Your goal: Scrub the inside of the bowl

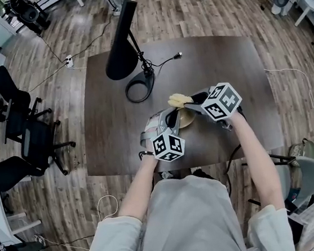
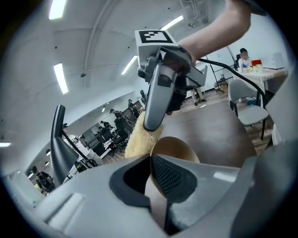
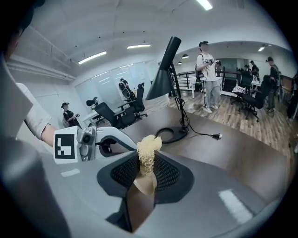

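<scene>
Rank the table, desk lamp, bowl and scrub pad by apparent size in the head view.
1. table
2. desk lamp
3. bowl and scrub pad: too alike to rank, since the bowl is mostly hidden.

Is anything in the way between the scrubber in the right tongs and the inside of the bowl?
Nothing visible does. The right tongs hold the scrubber right beside the bowl, whose mouth is open; the left tongs grip only its rim.
</scene>
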{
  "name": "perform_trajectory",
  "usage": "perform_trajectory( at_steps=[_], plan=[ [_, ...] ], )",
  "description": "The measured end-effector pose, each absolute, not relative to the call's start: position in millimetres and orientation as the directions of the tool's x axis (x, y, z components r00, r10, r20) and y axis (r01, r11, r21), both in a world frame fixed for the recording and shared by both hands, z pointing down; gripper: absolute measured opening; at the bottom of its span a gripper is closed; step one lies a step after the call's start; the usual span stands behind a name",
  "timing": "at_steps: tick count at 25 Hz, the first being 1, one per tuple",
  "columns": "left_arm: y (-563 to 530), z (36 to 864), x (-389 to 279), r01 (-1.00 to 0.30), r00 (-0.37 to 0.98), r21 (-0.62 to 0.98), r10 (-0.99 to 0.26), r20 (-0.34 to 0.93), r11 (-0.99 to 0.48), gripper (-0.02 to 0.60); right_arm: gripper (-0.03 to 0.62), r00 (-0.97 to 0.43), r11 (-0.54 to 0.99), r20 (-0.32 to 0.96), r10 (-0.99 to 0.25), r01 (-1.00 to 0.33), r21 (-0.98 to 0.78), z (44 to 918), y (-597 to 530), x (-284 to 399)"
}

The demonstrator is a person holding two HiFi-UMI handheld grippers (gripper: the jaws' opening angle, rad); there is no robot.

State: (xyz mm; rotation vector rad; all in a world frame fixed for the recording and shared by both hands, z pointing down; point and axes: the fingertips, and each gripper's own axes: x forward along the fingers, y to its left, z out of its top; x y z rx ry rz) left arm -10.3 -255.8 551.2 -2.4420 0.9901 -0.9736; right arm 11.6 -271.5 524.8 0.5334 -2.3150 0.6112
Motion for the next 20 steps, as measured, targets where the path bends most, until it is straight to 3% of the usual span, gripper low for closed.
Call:
perform_trajectory(
  at_steps=[9, 20],
  plan=[
    [-257, 547, -14, -0.507, 0.526, -0.525, -0.728, 0.441, -0.684, 0.015, 0.112, -0.639, 0.791, 0.739, -0.215, -0.558, -0.252, 538, -276, 34],
    [-278, 529, -34, -0.699, 0.495, -0.351, -0.775, 0.393, -0.623, 0.015, 0.112, -0.557, 0.804, 0.787, -0.265, -0.578, -0.138, 566, -270, 57]
  ],
)
